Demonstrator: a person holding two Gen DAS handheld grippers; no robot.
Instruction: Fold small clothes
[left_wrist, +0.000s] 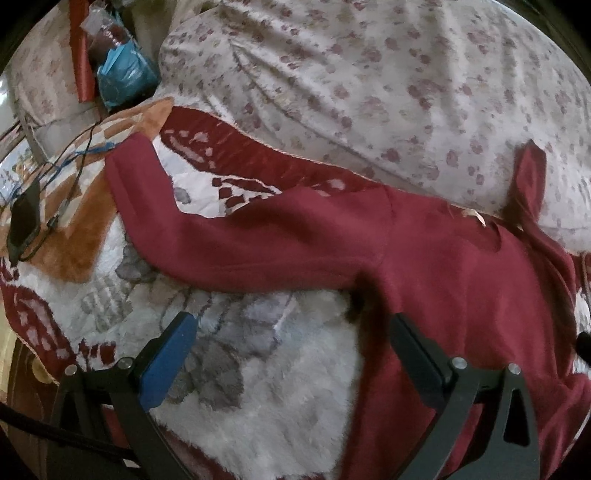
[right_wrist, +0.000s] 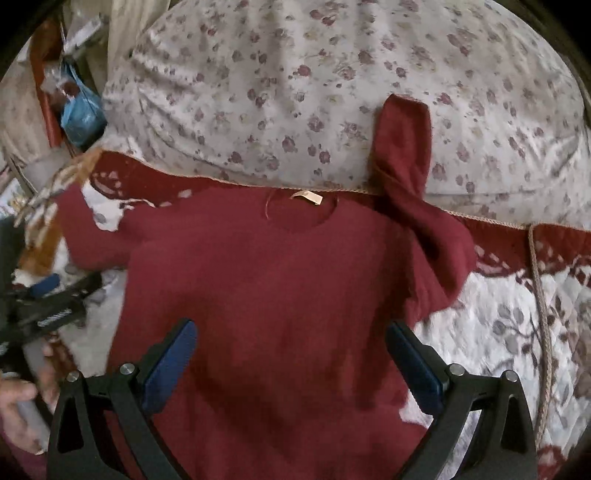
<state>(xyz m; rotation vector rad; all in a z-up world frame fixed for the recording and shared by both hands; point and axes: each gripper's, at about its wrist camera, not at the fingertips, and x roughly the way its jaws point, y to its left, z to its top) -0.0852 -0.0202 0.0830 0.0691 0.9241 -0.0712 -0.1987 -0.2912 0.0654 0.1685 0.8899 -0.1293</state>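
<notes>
A dark red long-sleeved sweater (right_wrist: 273, 280) lies flat on a fuzzy patterned blanket (right_wrist: 509, 325), neck label (right_wrist: 308, 196) at the far side. Its left sleeve (left_wrist: 236, 236) stretches out leftward. Its right sleeve (right_wrist: 404, 147) is bent up against a floral pillow (right_wrist: 295, 92). My left gripper (left_wrist: 291, 339) is open, above the sweater's left side near the armpit. It also shows at the left edge of the right wrist view (right_wrist: 55, 295). My right gripper (right_wrist: 291, 347) is open, above the sweater's chest. Neither holds anything.
The floral pillow (left_wrist: 388, 74) bounds the far side. A black device with cables (left_wrist: 24, 221) lies on the blanket at the left. Blue bag and red clutter (left_wrist: 122, 77) sit beyond the far left. A cord (right_wrist: 543, 314) runs across the blanket at right.
</notes>
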